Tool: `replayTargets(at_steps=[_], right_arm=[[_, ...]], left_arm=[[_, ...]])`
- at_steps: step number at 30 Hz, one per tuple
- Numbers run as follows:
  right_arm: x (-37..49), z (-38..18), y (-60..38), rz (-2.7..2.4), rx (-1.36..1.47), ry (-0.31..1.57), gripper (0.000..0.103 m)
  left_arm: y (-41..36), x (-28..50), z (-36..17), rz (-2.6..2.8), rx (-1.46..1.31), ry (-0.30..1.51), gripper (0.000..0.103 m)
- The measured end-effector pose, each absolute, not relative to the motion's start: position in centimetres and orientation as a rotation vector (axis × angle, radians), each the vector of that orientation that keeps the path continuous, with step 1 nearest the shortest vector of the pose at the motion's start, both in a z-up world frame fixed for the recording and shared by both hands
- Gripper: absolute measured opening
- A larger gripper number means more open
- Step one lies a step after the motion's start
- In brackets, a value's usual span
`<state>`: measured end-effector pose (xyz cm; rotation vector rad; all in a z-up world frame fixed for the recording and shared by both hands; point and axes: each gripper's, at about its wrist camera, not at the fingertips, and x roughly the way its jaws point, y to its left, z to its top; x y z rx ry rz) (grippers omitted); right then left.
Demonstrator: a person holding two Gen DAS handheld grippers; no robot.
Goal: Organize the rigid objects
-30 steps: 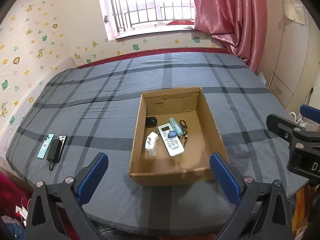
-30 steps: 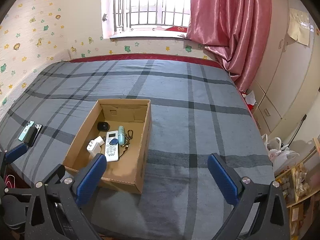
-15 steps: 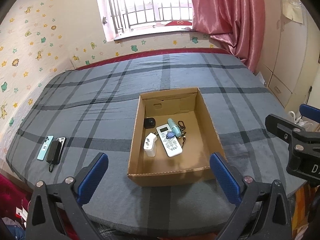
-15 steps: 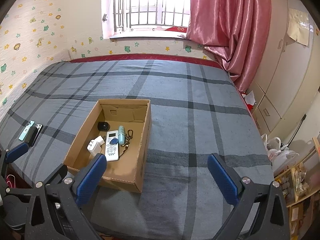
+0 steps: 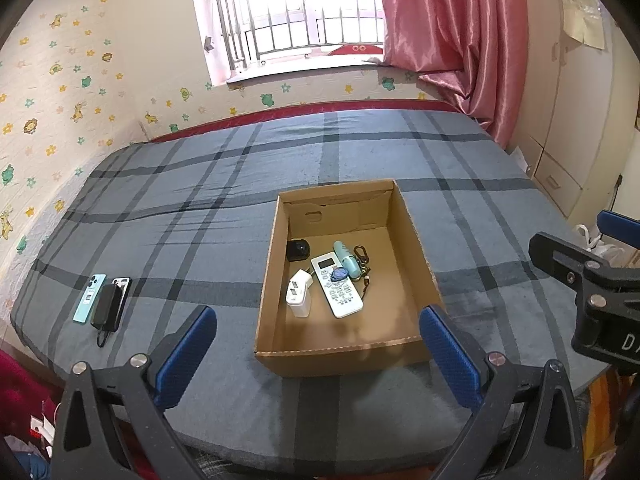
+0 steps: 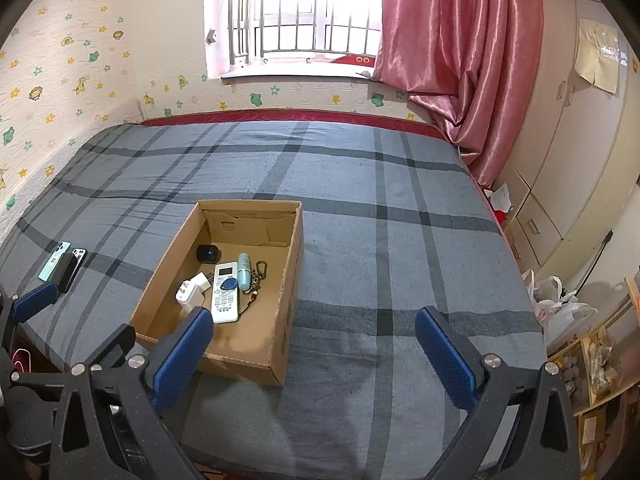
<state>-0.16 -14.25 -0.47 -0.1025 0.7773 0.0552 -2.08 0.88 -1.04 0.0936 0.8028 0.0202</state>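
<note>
Bright daylight from the blown-out window, soft shadows, sharp focus, fisheye-bent dark corners.

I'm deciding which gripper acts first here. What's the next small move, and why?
Probably swing the left gripper, open and empty, left toward the black power bank. It and the two phones beside it lie on the bed outside the cardboard box, nearer this gripper than the right gripper.
</note>
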Motion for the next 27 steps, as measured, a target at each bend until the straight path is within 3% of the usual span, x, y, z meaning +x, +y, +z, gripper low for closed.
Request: replayTargets(at_steps=[27], right_arm=[[0.22, -0.68, -14.10, 0.067, -0.105, 0.784, 0.103]], left_arm=[[0.56, -1.53, -1.56, 0.011, 0.095, 0.827, 0.103]])
